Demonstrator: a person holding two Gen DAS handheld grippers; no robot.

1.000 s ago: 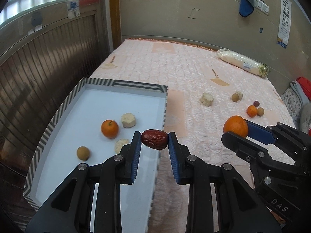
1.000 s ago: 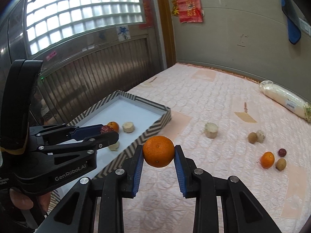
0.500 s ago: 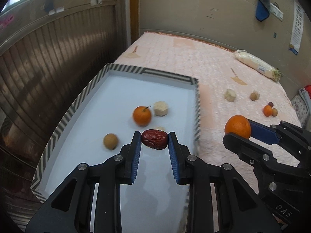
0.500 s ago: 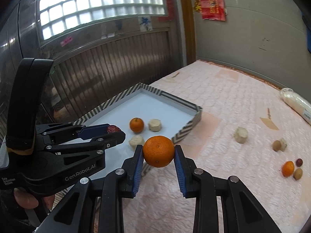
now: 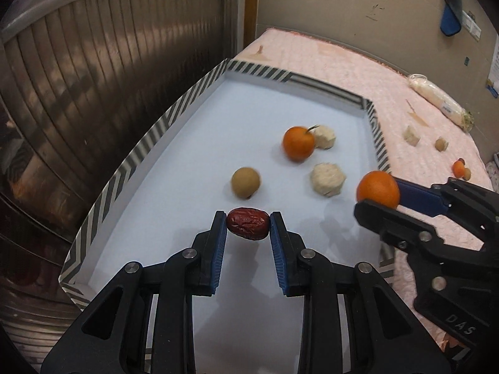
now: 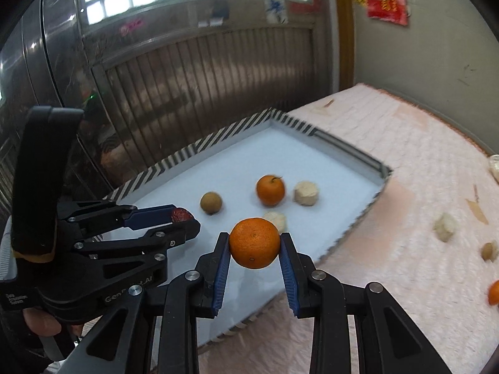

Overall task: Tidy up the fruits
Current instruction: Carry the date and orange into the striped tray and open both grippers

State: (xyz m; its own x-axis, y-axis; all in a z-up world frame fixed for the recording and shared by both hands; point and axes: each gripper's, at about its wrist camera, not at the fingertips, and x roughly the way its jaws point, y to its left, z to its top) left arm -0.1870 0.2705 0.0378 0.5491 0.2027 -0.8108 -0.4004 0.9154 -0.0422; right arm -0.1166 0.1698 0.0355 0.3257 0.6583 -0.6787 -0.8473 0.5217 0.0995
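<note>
My left gripper (image 5: 248,225) is shut on a dark red date (image 5: 248,223) and hangs over the near part of the white tray (image 5: 199,168) with the striped rim. In the right wrist view the left gripper (image 6: 182,218) shows at the left with the red date (image 6: 181,214) in its tips. My right gripper (image 6: 254,243) is shut on an orange (image 6: 254,242) above the tray's near right side; the same orange (image 5: 378,189) and right gripper (image 5: 379,193) appear at the right of the left wrist view. In the tray lie a stemmed orange (image 5: 297,147), a brown round fruit (image 5: 245,182) and two pale chunks (image 5: 327,178).
The tray sits on a pink quilted bed (image 5: 336,68) beside a dark ribbed wall (image 5: 93,71). Loose on the quilt lie a pale chunk (image 6: 444,227), a brown fruit (image 6: 488,251), a small orange (image 5: 458,168) and a long wrapped bundle (image 5: 436,99). A hand (image 6: 40,324) holds the left gripper.
Both grippers have moved left and down from over the quilt to over the tray, each still holding its fruit. The tray's contents now lie closer in front of them.
</note>
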